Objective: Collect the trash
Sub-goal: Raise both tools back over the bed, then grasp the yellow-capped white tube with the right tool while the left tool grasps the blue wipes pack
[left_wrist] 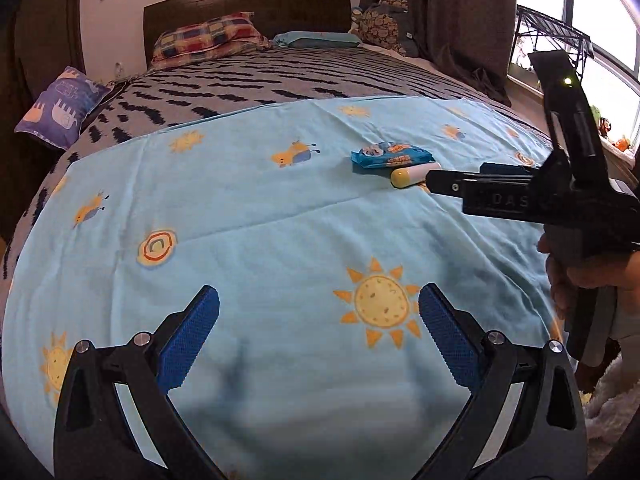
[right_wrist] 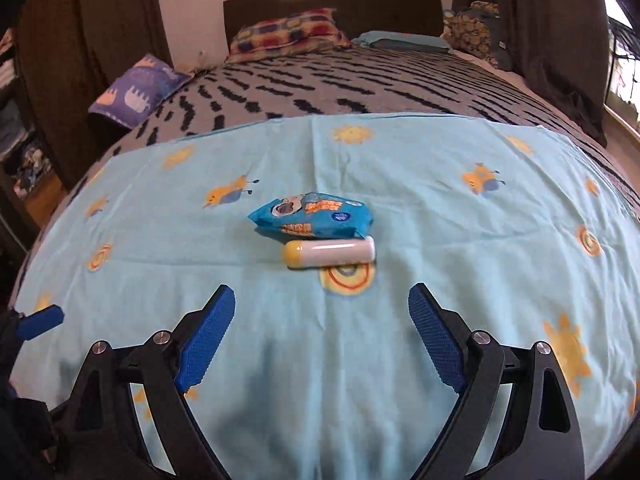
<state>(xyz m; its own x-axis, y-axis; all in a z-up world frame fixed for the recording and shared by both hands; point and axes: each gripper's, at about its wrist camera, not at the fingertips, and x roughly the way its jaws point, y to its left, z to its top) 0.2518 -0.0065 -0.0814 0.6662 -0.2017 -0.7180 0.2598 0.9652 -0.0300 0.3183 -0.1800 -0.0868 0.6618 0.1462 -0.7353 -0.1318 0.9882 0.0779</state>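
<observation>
Bed with light blue sheet (right_wrist: 320, 344) printed with suns and cartoon bees, spread over a grey blanket (right_wrist: 360, 84) with dark zigzag marks

Landmark = blue wrapper (right_wrist: 316, 216) lying flat mid-sheet. It has orange block lettering and a round picture, text too blurred to read, brand unknown. Same wrapper (left_wrist: 390, 157) in the left view, toward the right and farther away

Tube (right_wrist: 329, 253), white with a yellow end cap, lies on its side touching the wrapper's near edge, partly over a sun swirl print. No label visible. In the left view the tube (left_wrist: 412, 173) sits just beside the wrapper, next to the other tool's tip

Right gripper (right_wrist: 321, 312) spread wide, nothing between the blue pads, aimed at the tube and wrapper, near but not touching. From the left camera it (left_wrist: 472, 178) comes in from the right, hand (left_wrist: 568, 276) on the grip, raised letters "DAS" readable on the body, green light lit on top

Left gripper (left_wrist: 319, 312) fully wide, holds nothing, over bare sheet near a big sun print, well apart from the wrapper

Behind the wrapper: plaid pillow (right_wrist: 286, 34), dark headboard (right_wrist: 332, 2), elephant pillow (right_wrist: 136, 90) at the left bed edge, curtains, window on the right
</observation>
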